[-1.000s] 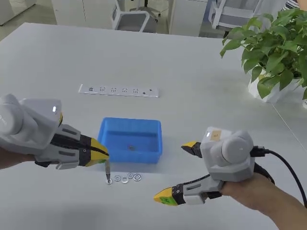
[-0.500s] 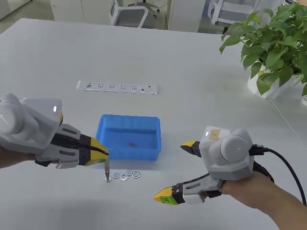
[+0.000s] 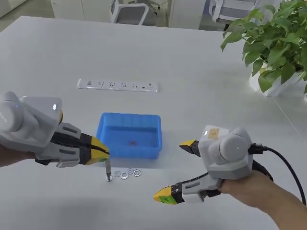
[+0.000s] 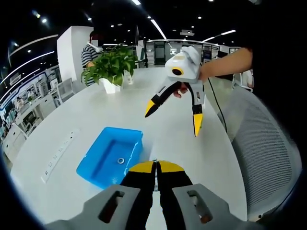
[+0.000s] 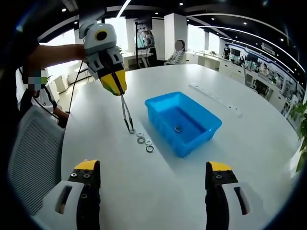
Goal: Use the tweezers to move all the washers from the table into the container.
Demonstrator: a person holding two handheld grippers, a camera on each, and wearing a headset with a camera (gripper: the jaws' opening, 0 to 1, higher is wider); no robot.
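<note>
Little is changing over the last second. The headset is shifting slightly, so the whole picture is sliding, but against the blue container (image 3: 125, 152) everything is staying put. The left gripper (image 3: 102, 153) is keeping its jaws pressed together on the tweezers (image 3: 107, 168), which are pointing down at the table (image 3: 192, 86) just in front of the container's near wall. Their tips are still resting at one end of the short row of washers (image 3: 127, 173) lying along that wall, the end nearer the left gripper. Whether a washer is already pinched between the tips cannot be told. One washer (image 3: 132, 142) is lying inside the container, on its floor. The right gripper (image 3: 176, 171) is hanging near the container, off the near corner farthest from the left gripper, with its jaws spread wide and holding nothing.

For the task, this is reading as a pause at the pick. The tips are lining up on the next washer and no lift is under way, so most of the washers are still waiting on the table.

As for writing, a small orange label (image 3: 214, 134) on top of the right gripper is too small to read. The white power strip (image 3: 117, 86), lying well beyond the container's far wall, is showing no legible marking.
</note>
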